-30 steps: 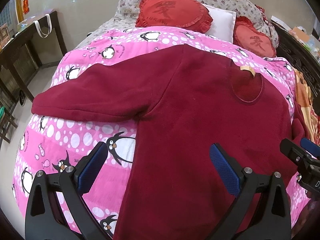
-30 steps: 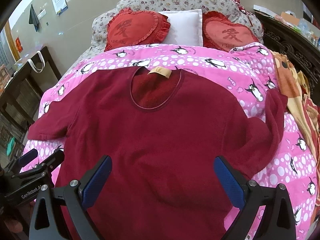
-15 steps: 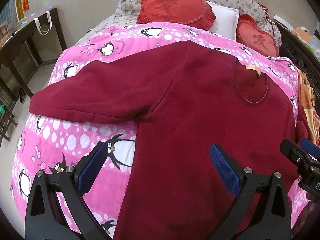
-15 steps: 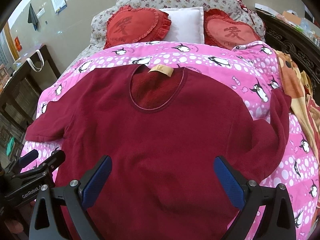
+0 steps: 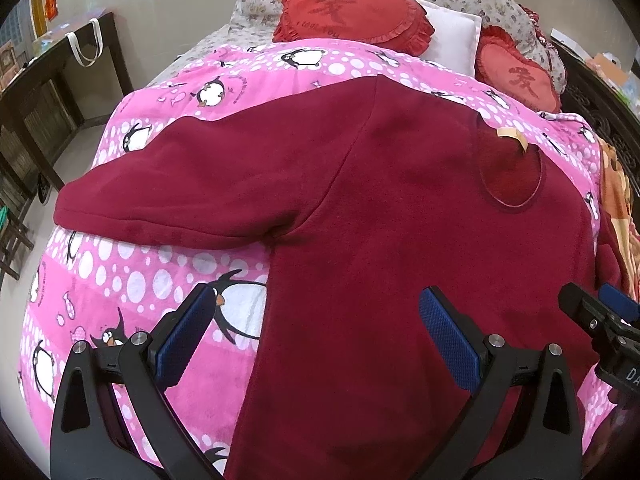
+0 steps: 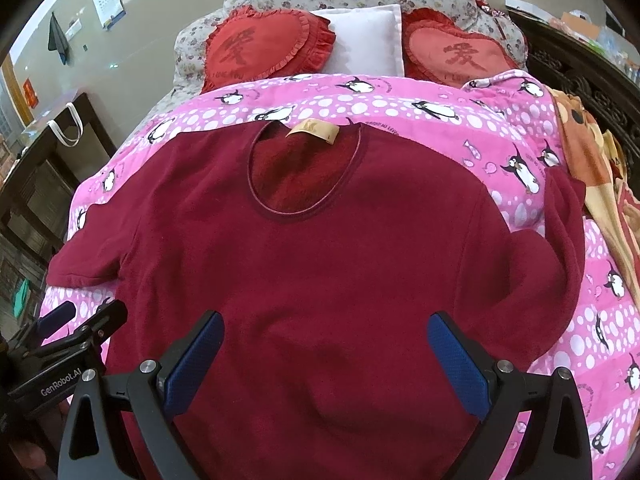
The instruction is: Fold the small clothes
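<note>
A dark red long-sleeved fleece top (image 5: 400, 220) lies flat, face up, on a pink penguin quilt (image 5: 120, 288); it also shows in the right wrist view (image 6: 320, 264). Its left sleeve (image 5: 192, 192) stretches out sideways. Its right sleeve (image 6: 560, 256) is bent and bunched at the quilt's right side. A tan label (image 6: 314, 130) sits at the neck. My left gripper (image 5: 316, 328) is open and empty, above the top's lower left edge. My right gripper (image 6: 326, 350) is open and empty, above the top's lower middle.
Two red heart cushions (image 6: 264, 48) (image 6: 456, 56) and a white pillow (image 6: 364, 40) lie at the head of the bed. An orange blanket (image 6: 592, 160) lies on the right. A dark wooden table (image 5: 44, 92) stands left of the bed.
Both grippers have moved a little forward over the top, so it looks slightly nearer. Both remain open and the top has not moved.
</note>
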